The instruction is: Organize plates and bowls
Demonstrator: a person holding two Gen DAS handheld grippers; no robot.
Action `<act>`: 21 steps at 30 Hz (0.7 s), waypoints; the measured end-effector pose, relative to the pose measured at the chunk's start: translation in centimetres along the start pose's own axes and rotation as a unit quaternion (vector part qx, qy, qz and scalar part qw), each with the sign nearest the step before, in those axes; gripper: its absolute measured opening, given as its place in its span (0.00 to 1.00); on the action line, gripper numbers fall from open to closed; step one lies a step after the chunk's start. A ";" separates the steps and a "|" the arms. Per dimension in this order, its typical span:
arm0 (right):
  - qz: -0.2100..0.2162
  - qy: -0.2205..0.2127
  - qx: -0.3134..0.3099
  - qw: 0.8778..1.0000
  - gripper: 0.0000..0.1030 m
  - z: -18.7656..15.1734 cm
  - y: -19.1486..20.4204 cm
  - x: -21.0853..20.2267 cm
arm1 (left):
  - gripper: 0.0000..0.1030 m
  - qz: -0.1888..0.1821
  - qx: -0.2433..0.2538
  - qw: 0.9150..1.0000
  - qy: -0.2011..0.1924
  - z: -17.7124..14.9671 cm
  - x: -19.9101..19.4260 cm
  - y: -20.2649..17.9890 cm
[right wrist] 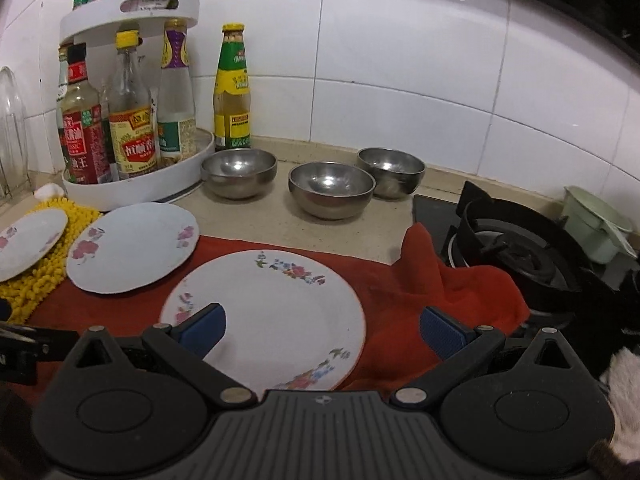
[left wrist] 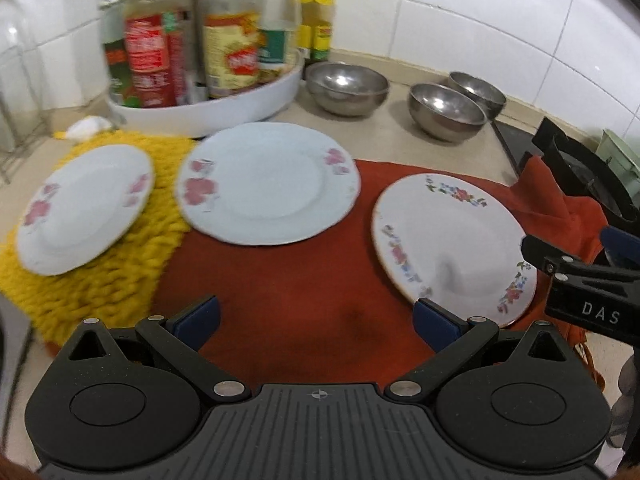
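Observation:
Three white flowered plates lie on the counter. A small plate [left wrist: 84, 210] [right wrist: 30, 244] rests on a yellow mat, a middle plate [left wrist: 268, 182] [right wrist: 132, 246] straddles the mats, and a gold-rimmed plate [left wrist: 452, 240] [right wrist: 272, 312] lies on the red cloth. Three steel bowls stand behind: left bowl [left wrist: 347, 88] [right wrist: 239, 173], middle bowl [left wrist: 446, 112] [right wrist: 331, 190], right bowl [left wrist: 476, 90] [right wrist: 390, 172]. My left gripper [left wrist: 316, 322] is open and empty over the red cloth. My right gripper [right wrist: 322, 336] is open and empty, with its left finger above the gold-rimmed plate; it also shows in the left wrist view [left wrist: 580, 276].
A white turntable rack [left wrist: 224, 100] [right wrist: 136, 184] of sauce bottles stands at the back left, a green-capped bottle [right wrist: 232, 92] beside it. A gas stove [right wrist: 520, 252] is at the right, with a pale green container [right wrist: 596, 228] behind. A wire dish rack [left wrist: 16, 92] is at far left.

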State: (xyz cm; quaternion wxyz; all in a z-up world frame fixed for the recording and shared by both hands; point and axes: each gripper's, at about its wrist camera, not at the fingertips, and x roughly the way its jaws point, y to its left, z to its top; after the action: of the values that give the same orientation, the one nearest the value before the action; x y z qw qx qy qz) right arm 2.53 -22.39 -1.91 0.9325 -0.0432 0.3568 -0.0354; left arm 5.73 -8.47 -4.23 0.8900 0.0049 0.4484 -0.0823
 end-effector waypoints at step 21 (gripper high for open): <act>0.184 0.115 0.023 0.976 0.53 0.4 -6.2 9.2 | 0.96 -0.040 -0.017 0.999 0.028 2.1 7.4 -5.6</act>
State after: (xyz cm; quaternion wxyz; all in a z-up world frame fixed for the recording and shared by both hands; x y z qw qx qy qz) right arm 9.43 -29.38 -7.07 0.8764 0.0495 0.4627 0.1240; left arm 10.94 -15.22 -8.52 0.8733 -0.0255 0.4740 -0.1097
